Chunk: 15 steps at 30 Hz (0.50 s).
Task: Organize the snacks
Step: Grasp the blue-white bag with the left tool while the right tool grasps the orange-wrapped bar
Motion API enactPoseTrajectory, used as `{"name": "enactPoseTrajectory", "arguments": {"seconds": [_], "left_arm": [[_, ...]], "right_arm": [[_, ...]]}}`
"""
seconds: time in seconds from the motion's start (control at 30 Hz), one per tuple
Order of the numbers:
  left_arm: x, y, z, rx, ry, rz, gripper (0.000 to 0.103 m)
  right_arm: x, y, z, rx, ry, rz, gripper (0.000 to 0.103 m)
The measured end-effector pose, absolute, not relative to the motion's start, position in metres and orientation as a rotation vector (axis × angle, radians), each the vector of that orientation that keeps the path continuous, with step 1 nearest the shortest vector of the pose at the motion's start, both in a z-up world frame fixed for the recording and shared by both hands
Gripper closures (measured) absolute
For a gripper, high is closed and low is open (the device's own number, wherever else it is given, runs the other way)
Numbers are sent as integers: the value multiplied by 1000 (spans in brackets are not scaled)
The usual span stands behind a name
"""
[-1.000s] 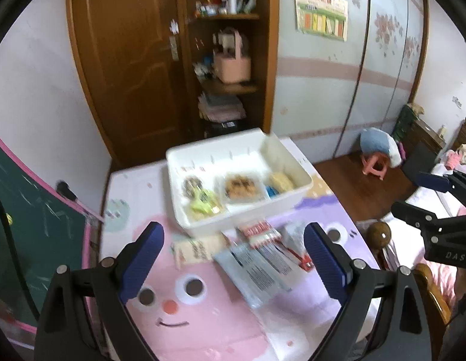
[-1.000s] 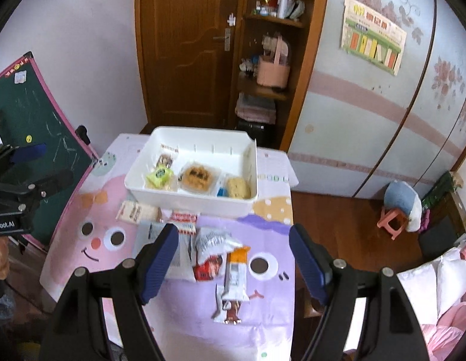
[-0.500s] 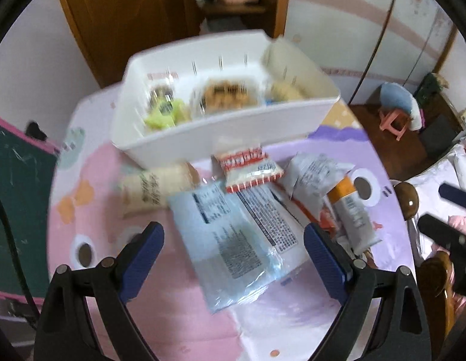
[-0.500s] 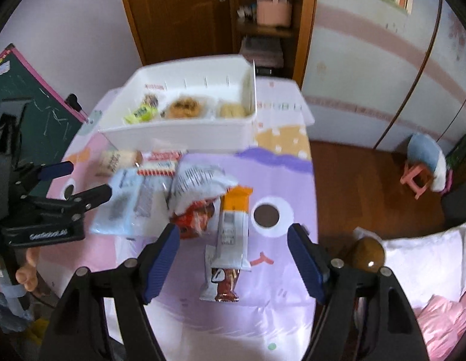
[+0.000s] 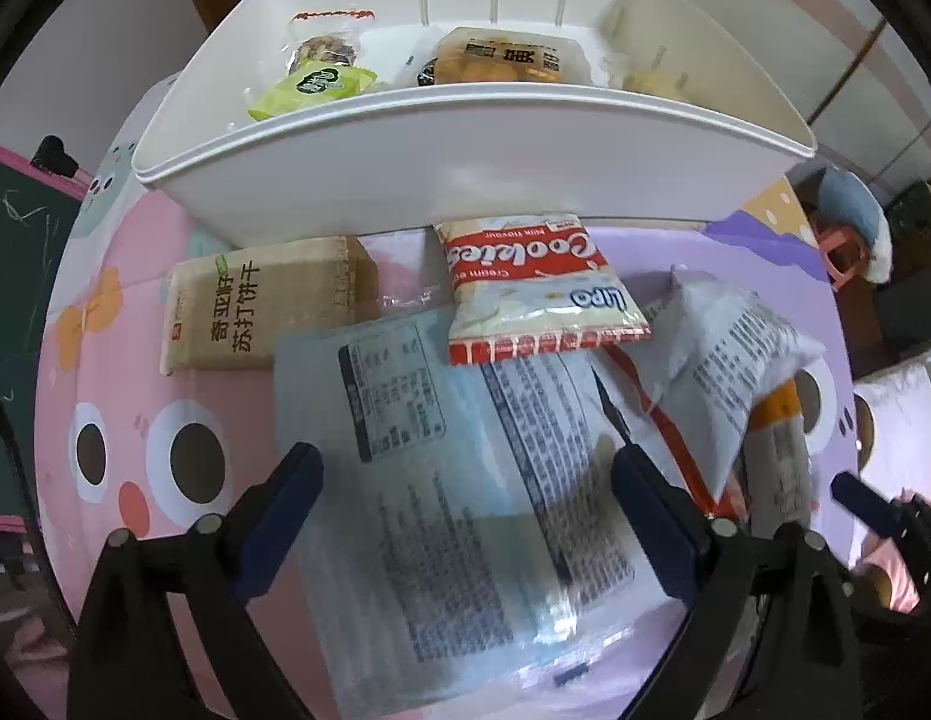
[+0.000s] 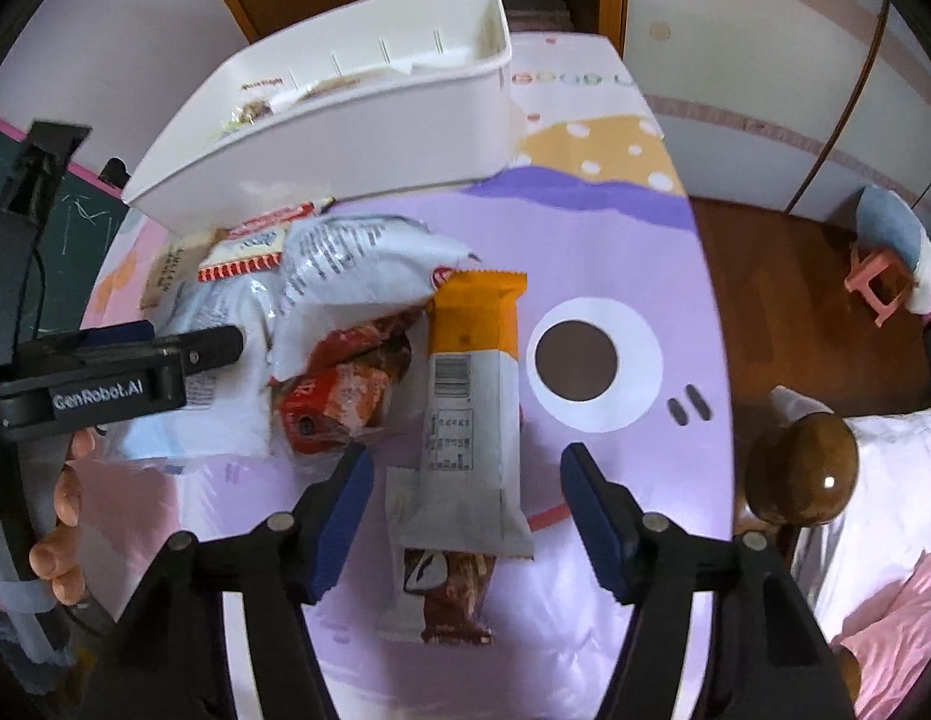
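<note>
A white bin [image 5: 465, 168] holding several snacks stands at the back of the pink and purple table mat. In front of it lies a pile of packets. My left gripper [image 5: 465, 468] points down over a pale blue packet [image 5: 405, 408]. Its jaws are opening, the packet lies between them and the pads do not touch it. A red-and-white cookies packet [image 5: 537, 288] and a tan cracker packet [image 5: 255, 306] lie beyond. My right gripper [image 6: 468, 462] hangs over an orange-and-white bar [image 6: 474, 372]. Its jaws are closing around the bar without touching it. A brown chocolate bar [image 6: 453, 594] lies partly under it.
A puffy white bag [image 6: 357, 264] and a red packet [image 6: 339, 384] lie between the two grippers. The table's right edge drops to a wooden floor with a pink stool [image 6: 879, 282]. A wooden bedpost knob [image 6: 801, 468] stands close by on the right. A green chalkboard [image 5: 15, 228] stands on the left.
Both grippers have come down steeply towards the table and now look almost straight down on the packets. The right jaws have narrowed. The left jaws stand slightly wider.
</note>
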<state>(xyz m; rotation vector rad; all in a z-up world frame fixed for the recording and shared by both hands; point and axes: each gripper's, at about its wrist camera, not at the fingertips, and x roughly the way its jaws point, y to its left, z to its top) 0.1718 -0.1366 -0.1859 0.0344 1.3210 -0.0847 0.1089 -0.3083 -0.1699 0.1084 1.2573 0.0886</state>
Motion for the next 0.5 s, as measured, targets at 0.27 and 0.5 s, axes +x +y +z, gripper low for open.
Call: {"name": "enactPoseTrajectory", "arguments": {"seconds": [0.27,0.5], "left_arm": [[188,-139,-202,21,1332,-26,0],[197,-150,-215,99,1329,14,0]], "right_arm": [[114,-297,-193,80,1298,82,53],[112,-286,-194,15,1278,63,58]]}}
